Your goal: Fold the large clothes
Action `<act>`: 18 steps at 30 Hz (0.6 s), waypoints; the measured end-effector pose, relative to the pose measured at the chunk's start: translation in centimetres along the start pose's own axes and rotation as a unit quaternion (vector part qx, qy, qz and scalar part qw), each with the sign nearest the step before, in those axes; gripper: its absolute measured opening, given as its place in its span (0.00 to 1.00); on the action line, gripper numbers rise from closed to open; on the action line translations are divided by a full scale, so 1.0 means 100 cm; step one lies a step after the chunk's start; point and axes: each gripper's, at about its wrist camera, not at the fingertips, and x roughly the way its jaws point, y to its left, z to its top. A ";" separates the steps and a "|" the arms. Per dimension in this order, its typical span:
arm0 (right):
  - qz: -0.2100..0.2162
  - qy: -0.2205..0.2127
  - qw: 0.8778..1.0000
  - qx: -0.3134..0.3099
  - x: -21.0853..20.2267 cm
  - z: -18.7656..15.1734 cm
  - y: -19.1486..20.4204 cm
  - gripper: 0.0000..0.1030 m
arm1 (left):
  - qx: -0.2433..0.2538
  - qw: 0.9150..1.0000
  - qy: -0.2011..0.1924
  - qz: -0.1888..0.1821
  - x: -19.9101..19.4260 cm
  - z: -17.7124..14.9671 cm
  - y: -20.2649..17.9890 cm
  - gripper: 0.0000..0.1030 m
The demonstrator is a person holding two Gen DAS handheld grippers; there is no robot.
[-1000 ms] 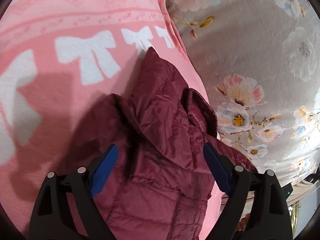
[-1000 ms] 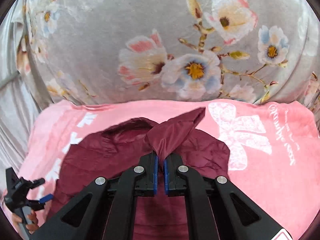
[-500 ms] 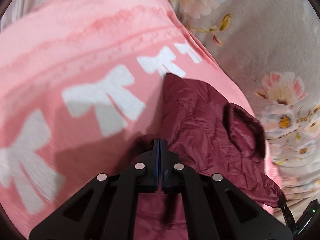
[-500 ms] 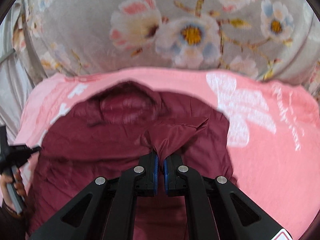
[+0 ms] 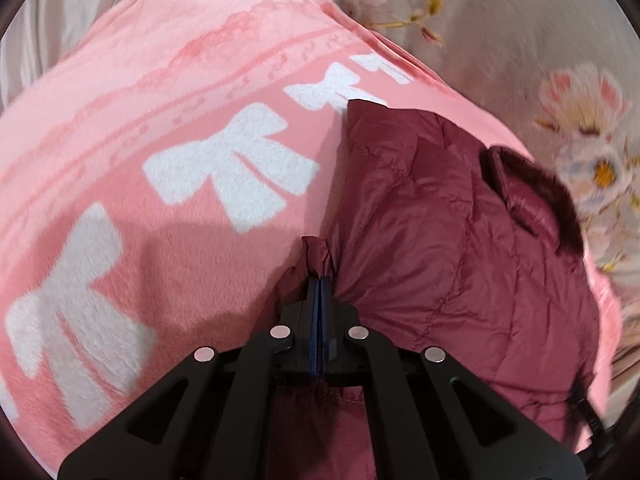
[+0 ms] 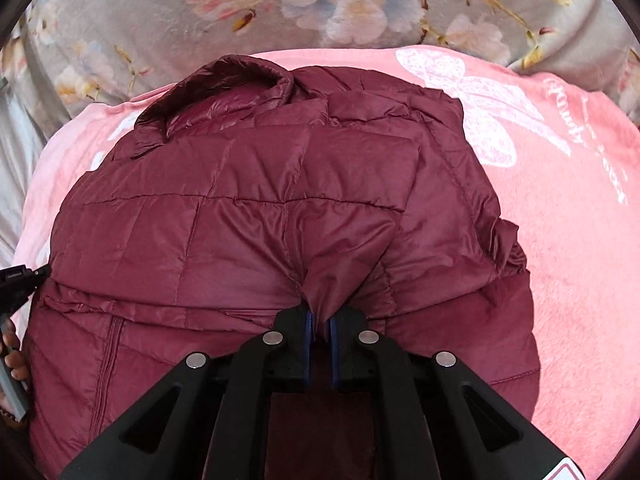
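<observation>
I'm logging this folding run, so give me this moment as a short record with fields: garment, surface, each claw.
garment: maroon quilted jacket, spread out, collar at the far end
surface: pink blanket with white bows, lying on a grey floral bedcover
left claw: shut on a pinch of jacket fabric at its edge
right claw: shut on a bunched fold of the jacket
contact: both claws hold the jacket at once
</observation>
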 end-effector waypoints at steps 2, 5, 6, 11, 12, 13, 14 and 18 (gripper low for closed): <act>-0.004 -0.002 1.000 -0.001 -0.011 -0.001 -0.001 0.19 | 0.026 1.000 -0.008 0.012 -0.013 -0.001 -0.003 0.02; -0.021 -0.032 0.999 -0.007 -0.045 -0.004 -0.006 0.34 | 0.089 0.995 -0.037 0.021 -0.049 0.000 -0.012 0.02; -0.027 -0.050 0.998 -0.006 -0.061 -0.002 -0.008 0.36 | 0.106 0.993 -0.050 0.022 -0.063 0.003 -0.017 0.02; 0.004 -0.115 0.993 0.029 -0.098 0.032 -0.005 0.37 | 0.133 0.987 -0.084 0.004 -0.086 0.034 -0.060 0.16; 0.009 -0.118 0.993 0.028 -0.096 0.042 0.000 0.37 | 0.136 0.987 -0.084 0.001 -0.081 0.038 -0.070 0.20; 0.013 -0.117 0.993 0.024 -0.090 0.051 0.006 0.35 | 0.136 0.988 -0.075 -0.005 -0.071 0.043 -0.082 0.21; 0.019 -0.111 0.993 0.020 -0.080 0.059 0.012 0.31 | 0.132 0.989 -0.061 -0.013 -0.059 0.045 -0.091 0.21; 0.041 -0.059 0.997 0.017 -0.038 0.067 0.032 0.12 | 0.147 0.989 -0.013 -0.012 -0.014 0.030 -0.118 0.21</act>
